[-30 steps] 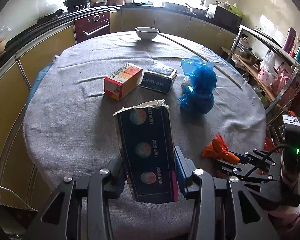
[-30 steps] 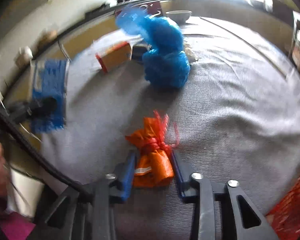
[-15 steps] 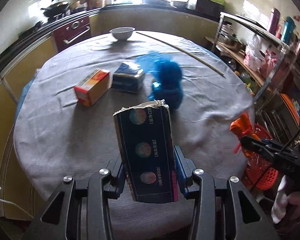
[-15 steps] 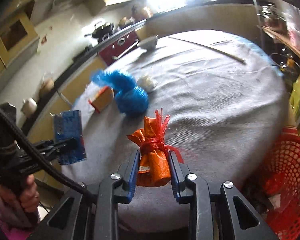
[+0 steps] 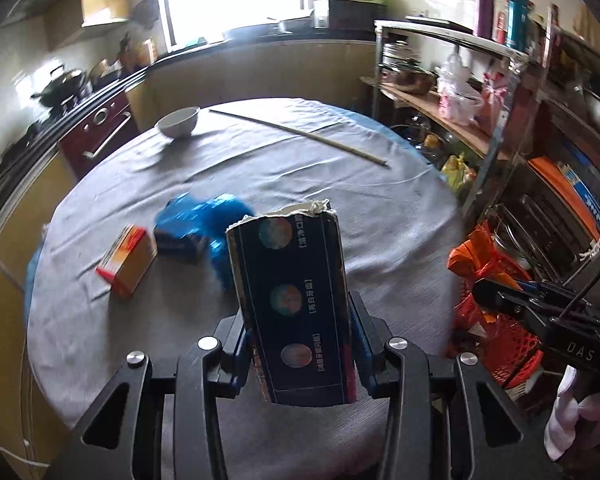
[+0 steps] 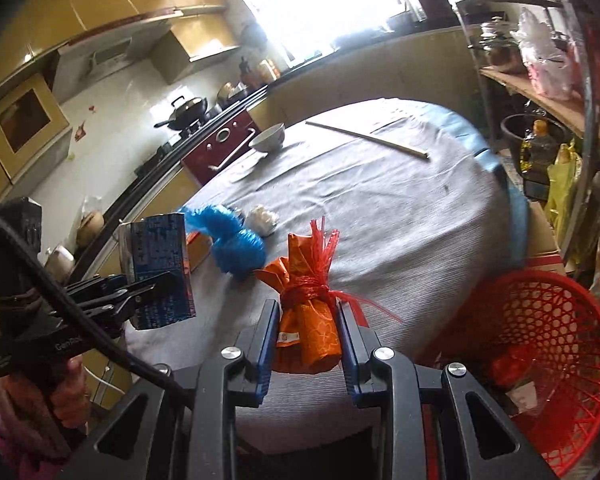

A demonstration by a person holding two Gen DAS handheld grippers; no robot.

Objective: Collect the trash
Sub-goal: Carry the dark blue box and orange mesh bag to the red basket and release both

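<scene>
- The left gripper (image 5: 298, 344) is clamped on a dark torn carton (image 5: 294, 304), held upright above the table's near edge.
- At ten o'clock from the carton, an orange box (image 5: 128, 260) and a blue bag (image 5: 208, 228) lie uncollected on the grey tablecloth (image 5: 340, 184).
- The right gripper (image 6: 306, 344) is clamped on an orange packet (image 6: 306, 320) tied with red netting.
- The step in hand looks like carrying both pieces to the red basket (image 6: 572, 344), at three o'clock from the packet; next, each must hang over its rim before release.
</scene>
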